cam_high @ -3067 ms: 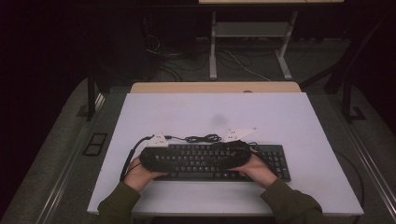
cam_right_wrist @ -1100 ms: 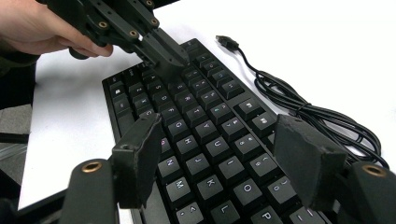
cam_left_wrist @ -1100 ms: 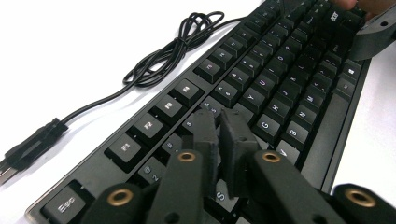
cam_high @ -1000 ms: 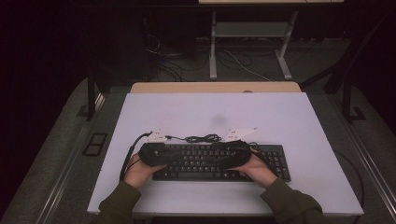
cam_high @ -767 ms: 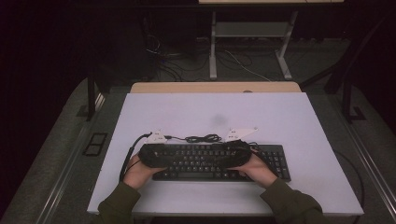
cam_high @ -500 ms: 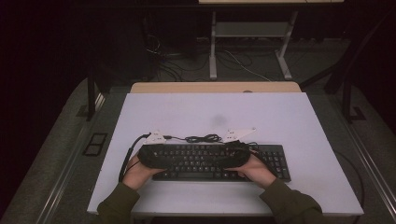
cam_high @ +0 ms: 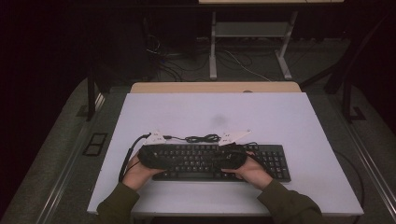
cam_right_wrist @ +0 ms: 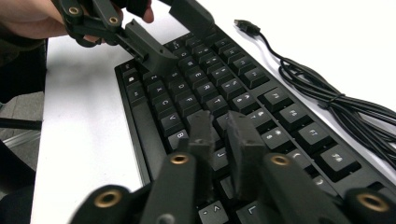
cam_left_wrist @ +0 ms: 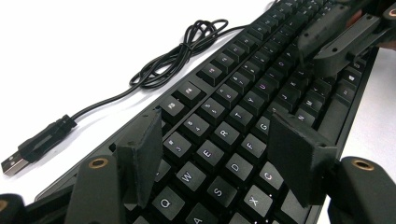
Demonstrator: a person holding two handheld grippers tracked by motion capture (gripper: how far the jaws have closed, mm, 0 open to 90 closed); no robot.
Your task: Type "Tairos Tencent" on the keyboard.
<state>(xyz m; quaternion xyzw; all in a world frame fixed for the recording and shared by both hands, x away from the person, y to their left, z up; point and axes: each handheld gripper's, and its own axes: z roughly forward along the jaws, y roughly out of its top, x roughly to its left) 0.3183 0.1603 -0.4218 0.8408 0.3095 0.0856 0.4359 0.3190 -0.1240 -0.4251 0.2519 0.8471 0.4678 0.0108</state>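
Right gripper view: my right fingers (cam_right_wrist: 219, 128) have just been closing, nearly clenched, nothing between; left fingers (cam_left_wrist: 224, 154) have just been opening, spread above the keyboard (cam_left_wrist: 243, 107); tap keys squarely.

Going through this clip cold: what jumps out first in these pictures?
A black keyboard lies near the front edge of the white table, with a hand-held gripper poised over each end of the letter keys. The left gripper stands open above the keys, its jaws having just been opening; the right gripper is nearly shut, having just been closing. Behind the keyboard, its cable lies bundled, unplugged.
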